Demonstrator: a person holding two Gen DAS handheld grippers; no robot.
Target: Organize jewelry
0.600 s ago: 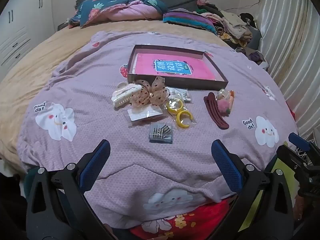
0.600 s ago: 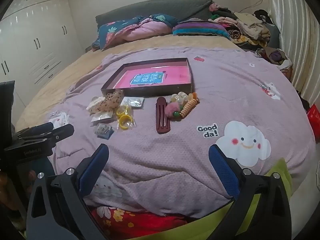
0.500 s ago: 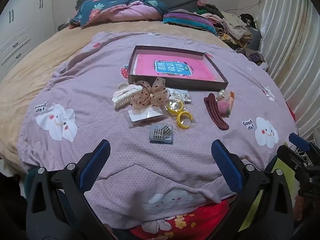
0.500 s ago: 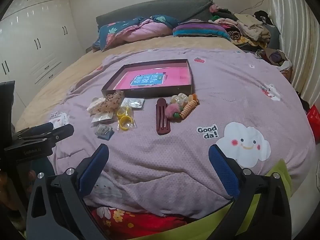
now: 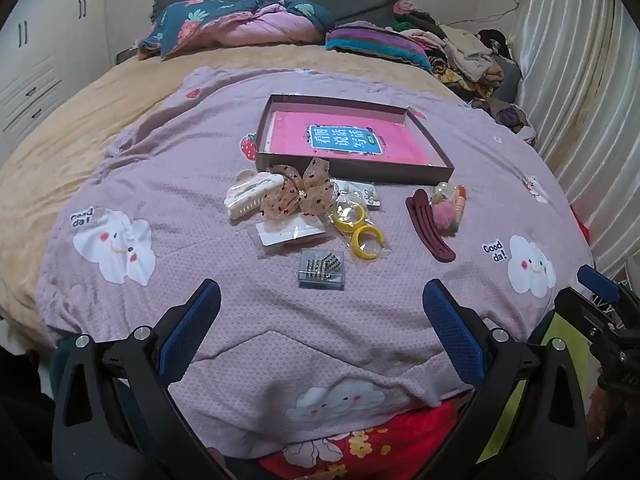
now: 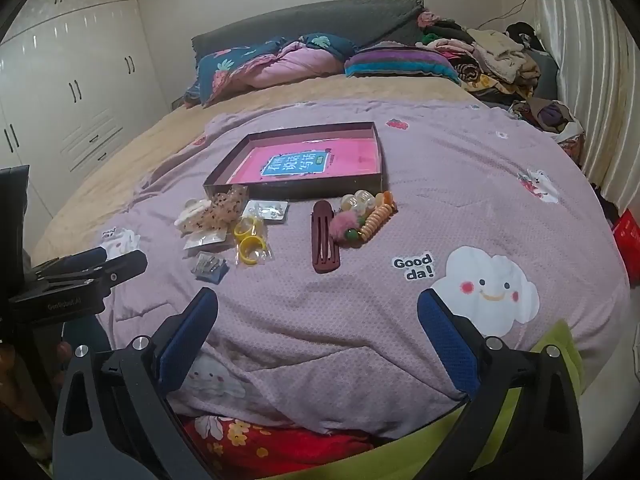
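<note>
Left gripper [image 5: 320, 300] and right gripper [image 6: 318, 306] both spread wide, holding nothing, over the near edge of the purple blanket [image 5: 180, 160]. Ahead at 12 o'clock: clear case of studs [image 5: 322, 269], yellow hoops [image 5: 366, 240], maroon clip [image 6: 324, 240], dotted bow [image 5: 298, 192], white claw clip [image 5: 250, 196]. Beyond them, brown tray [image 5: 436, 148] with pink book [image 5: 344, 140] inside.

Both the left gripper [image 5: 320, 312] and right gripper [image 6: 318, 316] are built of black plastic arms, faced with blue textured pads [image 5: 188, 332], fastened by round silver screws [image 6: 140, 342].
</note>
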